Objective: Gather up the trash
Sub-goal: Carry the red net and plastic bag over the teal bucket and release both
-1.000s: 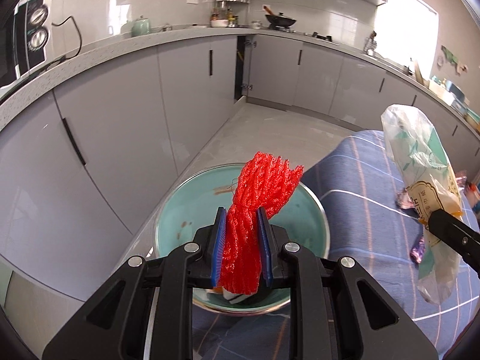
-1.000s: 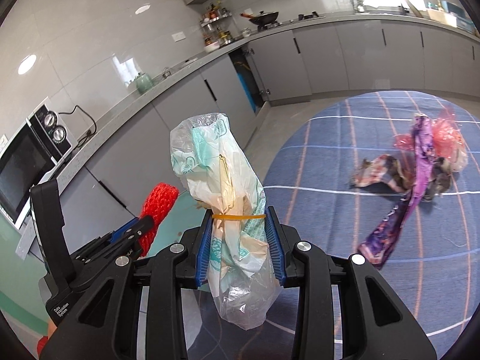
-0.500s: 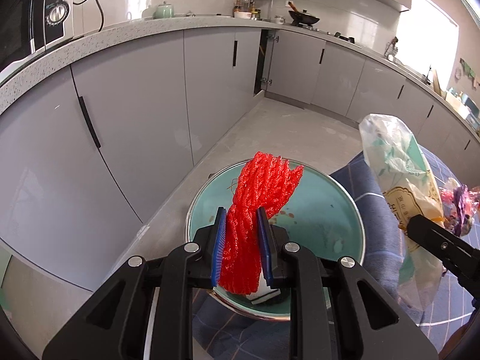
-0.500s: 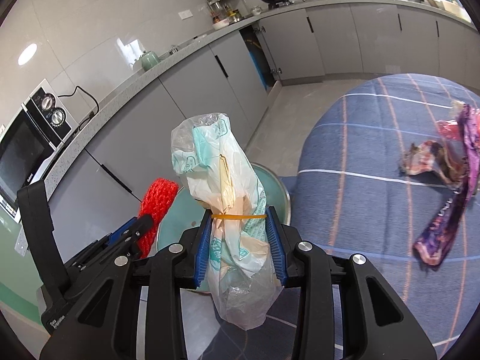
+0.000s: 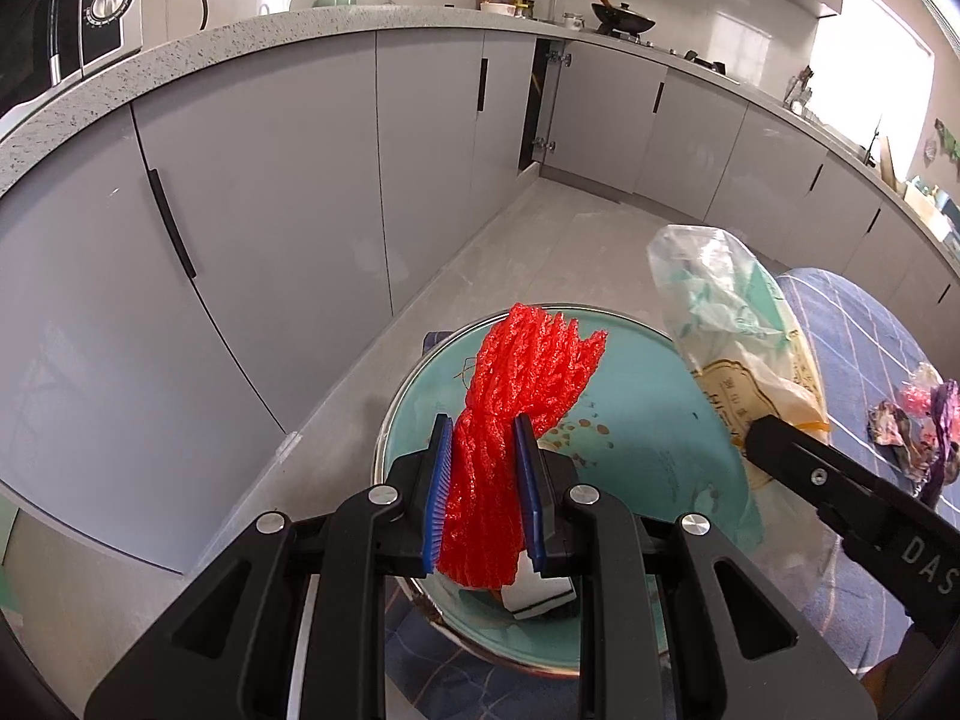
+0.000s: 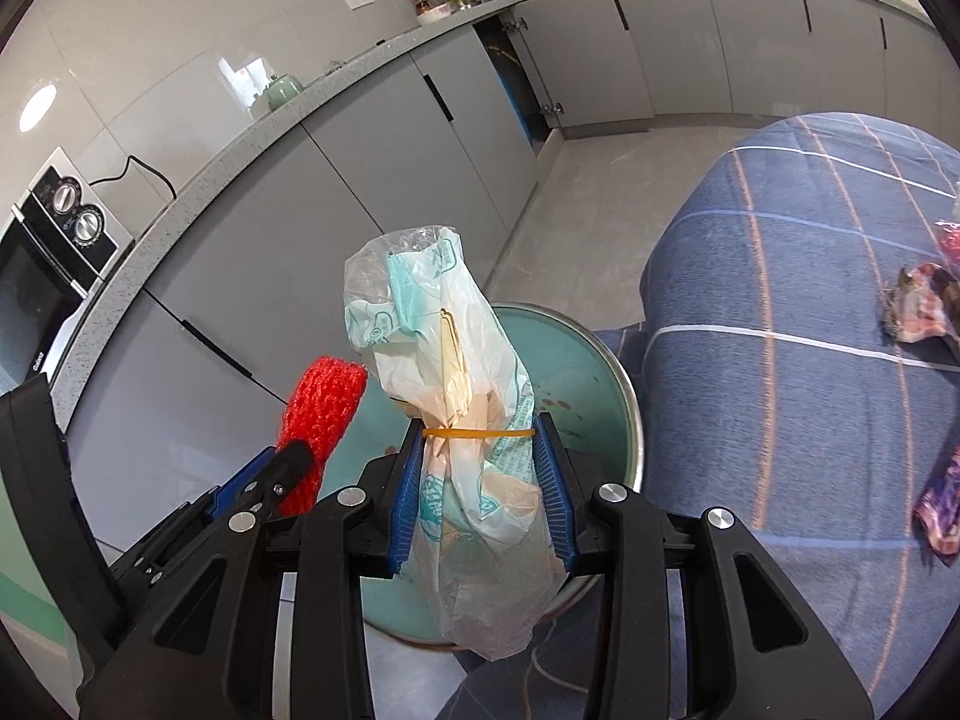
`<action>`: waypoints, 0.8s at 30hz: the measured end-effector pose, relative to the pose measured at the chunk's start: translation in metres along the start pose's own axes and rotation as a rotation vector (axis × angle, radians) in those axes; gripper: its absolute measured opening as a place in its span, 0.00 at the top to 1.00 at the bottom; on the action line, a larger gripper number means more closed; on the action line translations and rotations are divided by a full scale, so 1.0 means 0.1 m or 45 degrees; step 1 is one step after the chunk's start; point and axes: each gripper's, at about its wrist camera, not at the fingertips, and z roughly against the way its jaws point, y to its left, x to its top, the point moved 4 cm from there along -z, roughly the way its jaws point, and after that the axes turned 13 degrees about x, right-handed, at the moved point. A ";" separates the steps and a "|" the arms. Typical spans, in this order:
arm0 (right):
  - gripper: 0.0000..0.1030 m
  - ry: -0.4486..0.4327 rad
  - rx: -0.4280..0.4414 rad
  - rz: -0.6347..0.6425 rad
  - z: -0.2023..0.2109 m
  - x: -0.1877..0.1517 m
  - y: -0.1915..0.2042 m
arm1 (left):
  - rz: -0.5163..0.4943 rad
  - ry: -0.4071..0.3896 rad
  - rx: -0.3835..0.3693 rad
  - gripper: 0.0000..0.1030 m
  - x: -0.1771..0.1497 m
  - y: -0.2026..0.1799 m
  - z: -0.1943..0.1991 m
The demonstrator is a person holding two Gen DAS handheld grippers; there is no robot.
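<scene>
1. I am holding two pieces of trash above a round teal bin (image 5: 648,420) that stands on the kitchen floor, just beside a table covered in a blue checked cloth (image 6: 810,360).
2. My left gripper (image 5: 483,480) has its blue pads pressed together on a strip of red foam netting (image 5: 522,384); the netting sticks up and forward, over the open mouth of the bin.
3. My right gripper (image 6: 480,480) is clamped on a crumpled plastic bag (image 6: 444,348) tied with a yellow rubber band (image 6: 477,432). The bag hangs over the bin's right side, near the rim.
4. A little other trash already lies at the bin's near edge.
5. To drop well, I judge each piece should hang fully inside the rim before I let go, because both are light and could drift onto the floor.
6. More crumpled wrappers (image 6: 921,306) lie far right on the cloth, yet to be collected.
</scene>
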 end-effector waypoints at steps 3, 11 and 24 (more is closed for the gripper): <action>0.64 0.020 -0.022 -0.004 -0.12 0.00 -0.05 | -0.006 0.022 0.015 0.80 0.00 0.00 -0.08; 0.51 0.047 -0.028 0.033 -0.38 -0.02 -0.12 | -0.015 0.064 0.037 0.80 -0.02 0.01 -0.24; 0.43 -0.144 -0.080 0.117 0.22 0.00 -0.17 | -0.061 0.077 0.037 0.77 -0.04 -0.16 -0.27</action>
